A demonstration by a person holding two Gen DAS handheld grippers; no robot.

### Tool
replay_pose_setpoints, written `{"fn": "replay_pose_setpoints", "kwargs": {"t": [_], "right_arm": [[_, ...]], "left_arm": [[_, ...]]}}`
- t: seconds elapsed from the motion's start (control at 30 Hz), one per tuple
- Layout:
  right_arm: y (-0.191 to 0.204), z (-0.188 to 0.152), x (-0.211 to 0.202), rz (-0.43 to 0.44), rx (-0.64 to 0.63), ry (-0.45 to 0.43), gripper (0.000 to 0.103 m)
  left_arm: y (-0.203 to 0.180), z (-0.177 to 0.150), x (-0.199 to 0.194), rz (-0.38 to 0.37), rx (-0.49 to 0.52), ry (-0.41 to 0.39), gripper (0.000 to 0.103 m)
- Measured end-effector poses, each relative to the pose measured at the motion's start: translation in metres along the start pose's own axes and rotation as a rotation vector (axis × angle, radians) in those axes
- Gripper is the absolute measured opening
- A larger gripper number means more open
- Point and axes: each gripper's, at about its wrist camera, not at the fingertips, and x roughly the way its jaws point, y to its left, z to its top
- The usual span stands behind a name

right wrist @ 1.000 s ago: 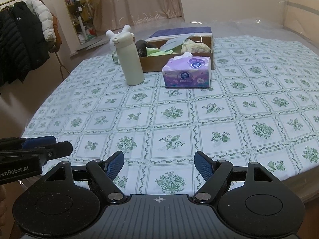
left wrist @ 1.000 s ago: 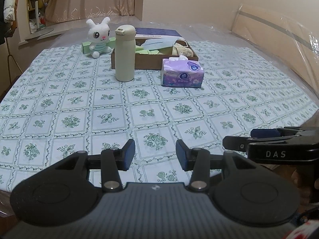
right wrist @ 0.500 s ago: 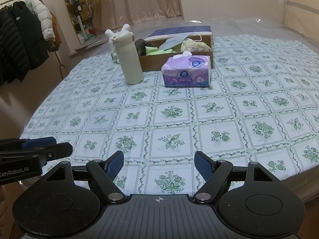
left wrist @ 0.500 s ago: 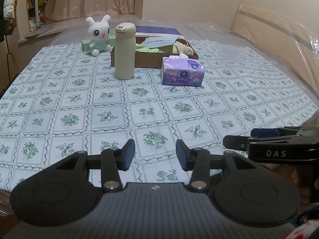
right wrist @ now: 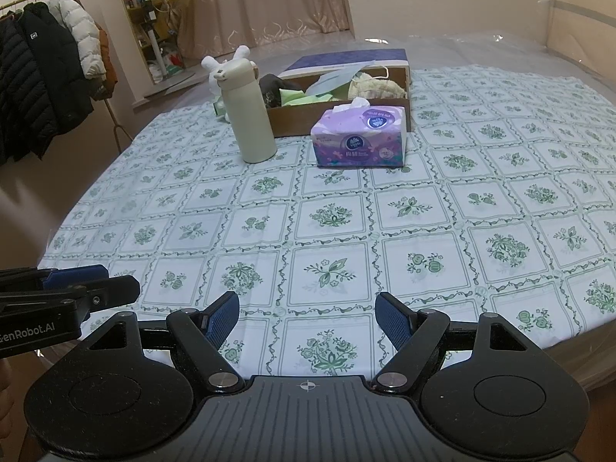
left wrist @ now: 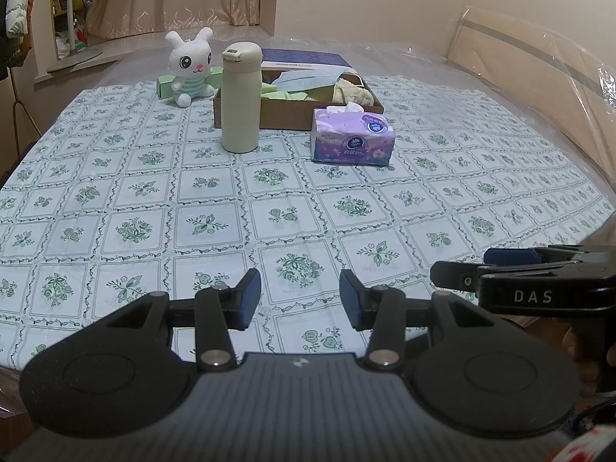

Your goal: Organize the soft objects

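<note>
A white plush bunny (left wrist: 191,66) sits at the far left of the table, mostly hidden behind the bottle in the right wrist view (right wrist: 223,64). A purple tissue pack (left wrist: 352,138) (right wrist: 360,136) lies in front of a brown cardboard box (left wrist: 300,115) (right wrist: 304,117) that holds green cloth, a blue mask and a beige plush. My left gripper (left wrist: 300,298) is open and empty over the near table edge. My right gripper (right wrist: 307,321) is open and empty beside it, also low at the near edge.
A cream thermos bottle (left wrist: 241,98) (right wrist: 250,115) stands upright left of the box. A green carton (left wrist: 165,86) lies behind the bunny. The floral tablecloth (left wrist: 269,208) covers the table. Coats hang on a rack (right wrist: 46,73) at the left.
Both grippers have hardly moved; the left view has shifted slightly. The jaws stay open and nothing on the table has moved.
</note>
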Motion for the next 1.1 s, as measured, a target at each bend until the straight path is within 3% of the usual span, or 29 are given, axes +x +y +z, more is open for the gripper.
{"fn": "replay_pose_setpoints", "kwargs": {"t": [1.1], "right_arm": [[-0.0037, -0.0005, 0.0063, -0.004, 0.008, 0.008, 0.077]], "left_arm": [[-0.0004, -0.0006, 0.008, -0.003, -0.002, 0.013, 0.042]]}}
